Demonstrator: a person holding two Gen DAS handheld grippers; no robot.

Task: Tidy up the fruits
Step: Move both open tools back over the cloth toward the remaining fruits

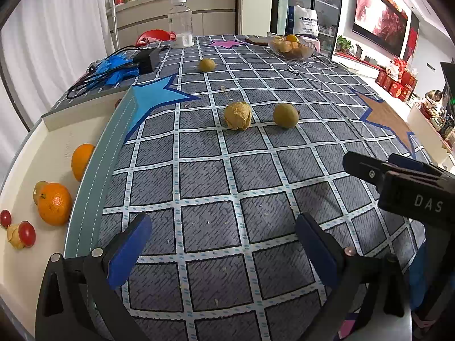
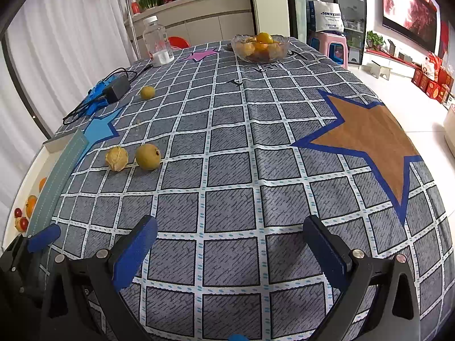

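Fruit is what I'm sorting, and nearest me both tools are empty: the left hand-held gripper (image 1: 223, 244) hangs over bare checked cloth with its blue pads spread wide and nothing between them, and the right hand-held gripper (image 2: 229, 251) is likewise spread over empty cloth near the front edge of the desk (image 2: 284, 170). Along the left edge of the desk sits the white tray (image 1: 34, 153), already holding two oranges (image 1: 54, 203), a couple of small red fruits (image 1: 27, 233) and a papery husked one. Ahead of my left tool and slightly right of its centre line, towards the middle of the desk, lie the husked fruit (image 1: 238, 115), wrinkled, tan, roughly round, and the smooth yellow-green fruit (image 1: 285, 115) just beside it on the right, apart by a small gap. Neither has a marked long axis, so I judge approach angle matters little. From the right tool they lie well off to the left, so the left hand looks the nearer one, and the tray is on its side. Farther on, another yellow-green fruit (image 1: 206, 64) rests alone towards the far left. At the far edge stand a glass bowl of fruit (image 1: 293, 47) and a clear bottle (image 1: 181, 22).
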